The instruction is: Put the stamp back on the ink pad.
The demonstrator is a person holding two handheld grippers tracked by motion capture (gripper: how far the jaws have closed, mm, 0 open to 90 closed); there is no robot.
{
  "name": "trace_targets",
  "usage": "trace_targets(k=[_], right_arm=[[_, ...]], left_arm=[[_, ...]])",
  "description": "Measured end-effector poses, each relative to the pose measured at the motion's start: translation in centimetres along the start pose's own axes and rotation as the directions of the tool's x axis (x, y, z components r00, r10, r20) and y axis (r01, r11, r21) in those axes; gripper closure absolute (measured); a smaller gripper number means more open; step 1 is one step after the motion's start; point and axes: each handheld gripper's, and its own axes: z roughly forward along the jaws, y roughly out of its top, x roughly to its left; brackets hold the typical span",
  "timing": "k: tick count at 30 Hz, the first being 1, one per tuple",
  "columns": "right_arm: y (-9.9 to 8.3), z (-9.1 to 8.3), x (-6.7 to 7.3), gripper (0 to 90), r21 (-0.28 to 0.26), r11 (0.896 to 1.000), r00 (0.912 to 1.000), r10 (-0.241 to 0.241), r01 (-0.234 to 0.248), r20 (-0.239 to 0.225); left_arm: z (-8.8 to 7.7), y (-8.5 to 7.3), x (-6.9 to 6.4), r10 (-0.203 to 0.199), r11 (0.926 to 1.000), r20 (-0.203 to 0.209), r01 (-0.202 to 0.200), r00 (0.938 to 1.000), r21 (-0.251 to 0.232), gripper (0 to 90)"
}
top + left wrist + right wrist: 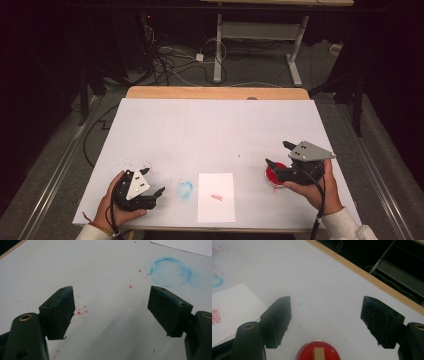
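Red, round ink pad (273, 176) with a small tan wooden stamp block (318, 354) standing upright in its middle: I log it on the white-covered tabletop (215, 130), toward the near right side, directly below my right claw (279, 154). In the right gripper view the pad sits low between the two black jaws, which stand wide apart with nothing pressed between them; the block is untouched by either pad. White rectangular sheet of paper (216, 196): lies flat near the front edge at centre, well apart from the ink pad, bearing one small red stamped mark (217, 197). Blue ring-shaped ink smudge (185, 189): on the tabletop cover just beside the paper's left edge. Scattered red ink specks (79, 312): on the cover around my left claw (155, 185). Left claw: held low over the near left corner, jaws spread wide and holding nothing, with traces of blue ink along the jaw edges. Light wooden strip (215, 92): the tabletop's far edge, bare beyond the white cover.
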Motion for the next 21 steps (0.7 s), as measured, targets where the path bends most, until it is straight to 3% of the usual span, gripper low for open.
trace_targets(k=[1,10,15,21], right_arm=[[0.0,0.0,0.1,21.5,-0.002,1.0,0.9997,0.001,-0.001,0.024],[-0.1,-0.9,0.5,19.6,-0.057,0.998,0.9995,-0.023,0.024,0.023],[-0.4,-1.4,0.7,20.9,-0.09,0.995,0.9984,-0.029,0.033,0.049],[-0.9,-1.8,0.8,20.6,-0.094,0.995,0.9981,-0.037,0.041,0.049]], left_arm=[[0.0,0.0,0.0,0.001,1.0,0.0,-0.001,1.0,0.0,21.4],[-0.1,0.0,0.0,0.003,1.0,-0.006,-0.003,1.0,-0.005,21.1],[-0.1,0.0,0.0,-0.001,0.9999,-0.014,0.001,0.9999,-0.017,20.9],[-0.1,0.1,0.0,0.0,0.9998,-0.015,-0.001,0.9999,-0.018,21.0]])
